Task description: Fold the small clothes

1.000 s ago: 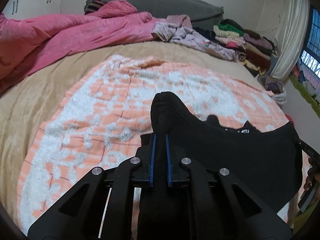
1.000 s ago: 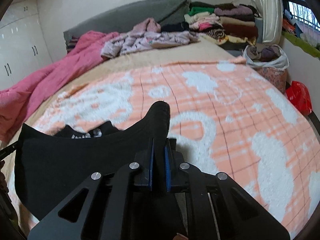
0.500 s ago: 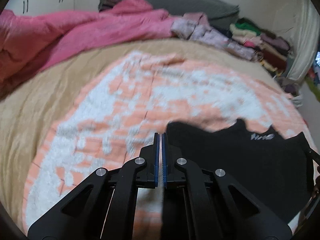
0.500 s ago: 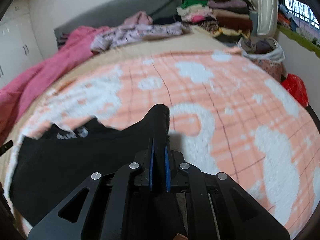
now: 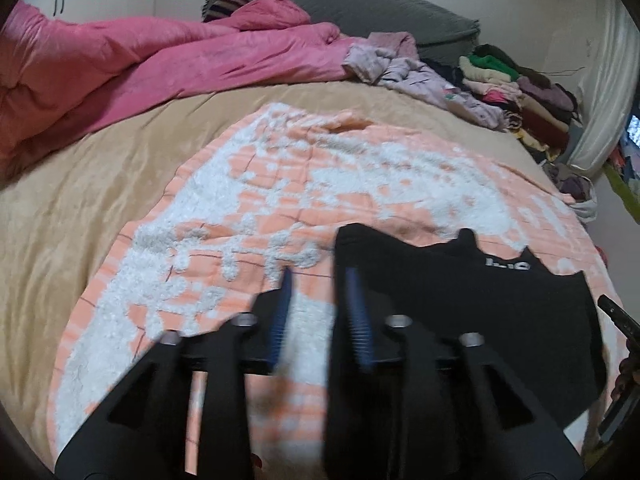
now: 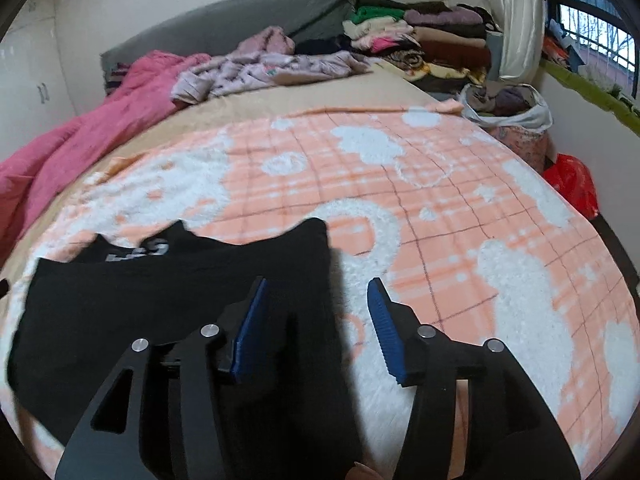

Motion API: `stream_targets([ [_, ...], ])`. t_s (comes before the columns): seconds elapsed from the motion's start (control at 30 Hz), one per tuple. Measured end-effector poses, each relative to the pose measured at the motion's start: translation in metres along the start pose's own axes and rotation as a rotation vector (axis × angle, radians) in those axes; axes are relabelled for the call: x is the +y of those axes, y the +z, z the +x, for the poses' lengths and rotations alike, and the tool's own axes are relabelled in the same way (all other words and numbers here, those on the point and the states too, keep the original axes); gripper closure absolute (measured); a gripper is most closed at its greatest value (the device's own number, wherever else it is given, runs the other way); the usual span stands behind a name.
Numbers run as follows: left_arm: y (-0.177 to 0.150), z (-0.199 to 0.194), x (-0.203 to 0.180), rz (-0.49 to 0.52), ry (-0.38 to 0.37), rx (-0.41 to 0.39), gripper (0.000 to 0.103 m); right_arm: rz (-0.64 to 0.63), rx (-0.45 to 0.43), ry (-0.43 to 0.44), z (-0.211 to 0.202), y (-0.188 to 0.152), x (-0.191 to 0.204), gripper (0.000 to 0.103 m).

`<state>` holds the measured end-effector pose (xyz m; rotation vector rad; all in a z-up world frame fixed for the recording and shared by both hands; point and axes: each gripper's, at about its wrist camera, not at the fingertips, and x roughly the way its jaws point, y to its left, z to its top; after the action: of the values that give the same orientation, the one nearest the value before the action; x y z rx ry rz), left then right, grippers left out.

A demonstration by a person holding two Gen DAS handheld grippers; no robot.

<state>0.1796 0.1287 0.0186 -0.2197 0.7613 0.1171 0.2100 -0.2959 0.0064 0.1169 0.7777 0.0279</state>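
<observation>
Lying flat on the orange-and-white blanket (image 6: 420, 208), the black garment (image 5: 472, 300) looks like a small sleeveless top or shorts with white lettering near its far edge; which of the two I cannot tell. It seems thin, soft and light, so it should drape and crease easily and slide a little over the fluffy blanket. It has no stiffness to hold a fold by itself, so each fold will probably need pressing down. The best holds are likely the two near corners, or the side hems just beyond them, pinched through both layers so that the cloth lifts evenly.

The left claw (image 5: 318, 308) has just been opening; its blue pads stand apart, the right pad over the garment's left edge, the left pad over bare blanket, and nothing is pinched between them. The right claw (image 6: 316, 320) has also just been opening and stands wider, its left pad above the garment's right edge, its right pad over the blanket, with no cloth gripped. Both corners appear released.

Beyond the garment, the blanket covers a tan sheet (image 5: 100, 184). Farther back lie a pink quilt (image 5: 160, 60), loose lilac clothes (image 6: 272, 68) and a stack of folded clothes (image 6: 420, 36) against the grey headboard (image 5: 380, 8).
</observation>
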Motion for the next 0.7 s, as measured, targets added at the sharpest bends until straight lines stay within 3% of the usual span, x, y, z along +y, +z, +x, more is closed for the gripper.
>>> stream_targets([
  [0.13,-0.006,-0.013,-0.019,0.031,-0.045,0.004,0.063,-0.052,-0.024,0.046,-0.026,-0.007,0.015,0.043],
  [0.33,-0.033,-0.011,-0.045,0.093,-0.104,0.075,0.057,-0.153,-0.017,0.086,-0.048,-0.029,0.044,0.041],
  [0.5,-0.059,0.001,-0.047,0.119,-0.098,0.154,0.055,-0.2,0.029,0.104,-0.052,-0.056,0.058,0.041],
  [0.7,-0.072,0.003,-0.041,0.128,-0.092,0.177,0.053,-0.203,0.126,0.062,-0.033,-0.084,0.05,0.04],
])
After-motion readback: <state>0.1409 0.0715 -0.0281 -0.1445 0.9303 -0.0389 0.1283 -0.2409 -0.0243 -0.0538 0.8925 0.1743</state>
